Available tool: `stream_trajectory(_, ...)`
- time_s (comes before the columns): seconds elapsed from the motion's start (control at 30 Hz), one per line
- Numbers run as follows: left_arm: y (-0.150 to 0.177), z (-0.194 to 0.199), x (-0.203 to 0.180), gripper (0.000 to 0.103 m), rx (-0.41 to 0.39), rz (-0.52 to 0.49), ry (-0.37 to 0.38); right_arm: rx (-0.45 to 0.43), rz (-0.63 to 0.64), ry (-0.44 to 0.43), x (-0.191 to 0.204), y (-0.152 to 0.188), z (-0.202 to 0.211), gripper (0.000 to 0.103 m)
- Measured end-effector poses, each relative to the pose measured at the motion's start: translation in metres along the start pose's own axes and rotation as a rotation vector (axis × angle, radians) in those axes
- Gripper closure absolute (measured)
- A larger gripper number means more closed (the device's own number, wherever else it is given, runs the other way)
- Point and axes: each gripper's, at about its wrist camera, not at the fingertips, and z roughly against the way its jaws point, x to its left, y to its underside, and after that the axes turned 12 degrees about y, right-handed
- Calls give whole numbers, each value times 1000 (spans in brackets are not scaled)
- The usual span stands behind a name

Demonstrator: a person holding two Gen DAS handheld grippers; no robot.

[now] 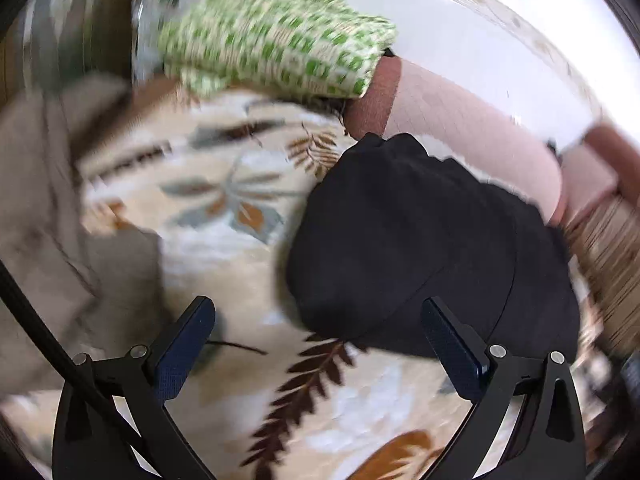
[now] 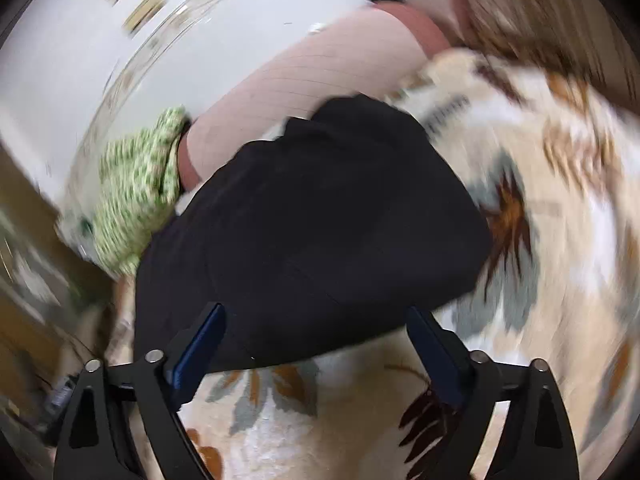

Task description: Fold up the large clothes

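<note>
A black garment (image 1: 416, 240) lies folded into a compact shape on a cream bed cover with a leaf print (image 1: 224, 208). It also fills the middle of the right wrist view (image 2: 312, 216). My left gripper (image 1: 318, 344) is open and empty, above the cover at the garment's near left edge. My right gripper (image 2: 316, 344) is open and empty, just above the garment's near edge. Both views are motion-blurred.
A green-and-white checked pillow (image 1: 276, 32) and a pink bolster (image 1: 472, 128) lie beyond the garment; the pillow (image 2: 136, 192) and the bolster (image 2: 304, 76) also show in the right wrist view. A beige garment (image 1: 44, 200) lies at the left. A white wall (image 2: 60, 48) is behind.
</note>
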Motion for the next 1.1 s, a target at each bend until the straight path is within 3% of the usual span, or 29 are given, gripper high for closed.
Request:
stream_trajectory(0.23, -13, -85, 65, 1, 151, 264, 244, 97, -215, -68, -40, -10, -53, 2)
stream_trajectory(0.37, -23, -106, 61, 0, 134, 263, 359, 93, -235, -98, -41, -21, -79, 0)
stream_trajectory(0.43, -26, -122, 45, 0, 196, 249, 427, 70, -238, -90, -39, -31, -91, 0)
stream_trajectory(0.5, -22, -125, 29, 0, 182, 204, 353, 73, -248, -74, -37, -37, -100, 0)
stream_trajectory(0.53, -21, -122, 17, 8, 174, 157, 299, 78, -244, -67, -34, -39, -102, 5)
stream_trajectory(0.57, -22, -117, 11, 26, 169, 143, 278, 83, -239, -75, -31, -41, -102, 18)
stream_trajectory(0.6, -26, -107, 2, 35, 162, 117, 257, 95, -239, -88, -31, -43, -99, 23)
stream_trajectory(0.63, -31, -96, -6, 52, 152, 84, 236, 102, -245, -114, -29, -46, -95, 38)
stream_trajectory(0.67, -34, -88, -9, 62, 144, 66, 226, 107, -249, -149, -27, -50, -88, 46)
stream_trajectory(0.73, -39, -65, -15, 69, 127, 53, 224, 90, -241, -204, -22, -56, -69, 52)
stream_trajectory(0.8, -37, -48, -15, 70, 119, 42, 205, 77, -223, -250, -14, -58, -47, 53)
stream_trajectory(0.9, -24, -27, -10, 69, 135, 29, 156, 74, -148, -251, -4, -46, -20, 53)
stream_trajectory(0.93, -20, -24, -4, 65, 150, 34, 141, 80, -131, -236, -8, -40, -14, 52)
stream_trajectory(1.03, -10, -27, 3, 52, 162, 27, 75, 156, -128, -97, -25, -25, -22, 31)
stream_trajectory(1.1, -5, -17, 6, 48, 133, 8, 34, 202, -182, -59, -42, -21, -29, 28)
